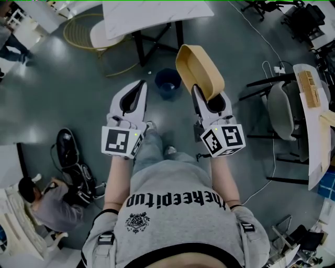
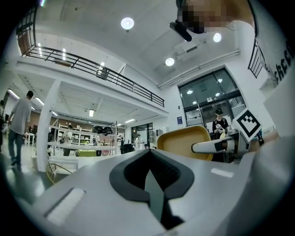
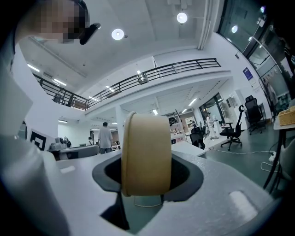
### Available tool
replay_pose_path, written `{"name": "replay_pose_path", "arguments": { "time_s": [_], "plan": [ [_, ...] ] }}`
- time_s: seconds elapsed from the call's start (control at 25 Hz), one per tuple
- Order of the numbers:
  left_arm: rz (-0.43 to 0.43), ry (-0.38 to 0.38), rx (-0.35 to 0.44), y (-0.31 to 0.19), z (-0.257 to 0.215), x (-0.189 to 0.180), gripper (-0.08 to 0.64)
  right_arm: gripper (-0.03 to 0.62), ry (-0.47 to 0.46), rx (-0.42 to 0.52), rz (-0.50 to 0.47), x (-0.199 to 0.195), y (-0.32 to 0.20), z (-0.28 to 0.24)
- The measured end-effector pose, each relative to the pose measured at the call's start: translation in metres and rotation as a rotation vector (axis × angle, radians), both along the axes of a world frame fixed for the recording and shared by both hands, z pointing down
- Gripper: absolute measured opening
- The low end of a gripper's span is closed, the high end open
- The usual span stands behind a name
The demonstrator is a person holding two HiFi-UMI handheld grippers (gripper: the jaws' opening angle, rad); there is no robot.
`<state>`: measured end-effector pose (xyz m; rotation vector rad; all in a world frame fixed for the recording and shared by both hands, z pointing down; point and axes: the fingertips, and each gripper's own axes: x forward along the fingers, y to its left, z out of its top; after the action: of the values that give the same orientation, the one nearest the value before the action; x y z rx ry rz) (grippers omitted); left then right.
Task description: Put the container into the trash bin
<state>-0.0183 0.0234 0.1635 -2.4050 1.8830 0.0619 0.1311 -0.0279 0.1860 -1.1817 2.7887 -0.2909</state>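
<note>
Right now the container [image 1: 198,65], a tan oblong tub, is pinched by one wall in the right gripper [image 1: 201,94], w/ the pads clamped on that wall. The right gripper view shows the tub [image 3: 146,154] end-on, standing up from between the pads. It hangs in the air, tipped on edge, its open side turned toward the left gripper [image 1: 137,91], whose jaws are together w/ nothing in them. The trash bin [image 1: 168,82], dark blue, stands on the floor [image 1: 78,89] ahead of the person's feet, by the dark legs of the white table [image 1: 152,15]. In the head view it sits between the two grippers. The step in hand looks like the carry to the bin, approx halfway: the tub reads as up & off to the bin's right side, not over its mouth yet. To do it well, bring the right gripper across till the bulk of the tub is above the opening, then lower before letting go. The mouth seems none too roomy for the tub's long side, so prob. best to feed it narrow end first. The grip is on one wall only, so the tub may swing or slip if jerked; go smoothly. Let go too early & it could catch the rim & drop on the floor. Left gripper just needs to stay clear.
</note>
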Motion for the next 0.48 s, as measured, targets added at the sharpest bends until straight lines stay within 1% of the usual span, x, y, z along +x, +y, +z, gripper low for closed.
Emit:
{"name": "replay_pose_path", "arguments": {
  "time_s": [0.48],
  "plan": [
    [0.077, -0.014, -0.007, -0.073, -0.003, -0.035, 0.02, 0.198, -0.006, -0.011, 0.071, -0.033, -0.06, -0.001]
  ]
}}
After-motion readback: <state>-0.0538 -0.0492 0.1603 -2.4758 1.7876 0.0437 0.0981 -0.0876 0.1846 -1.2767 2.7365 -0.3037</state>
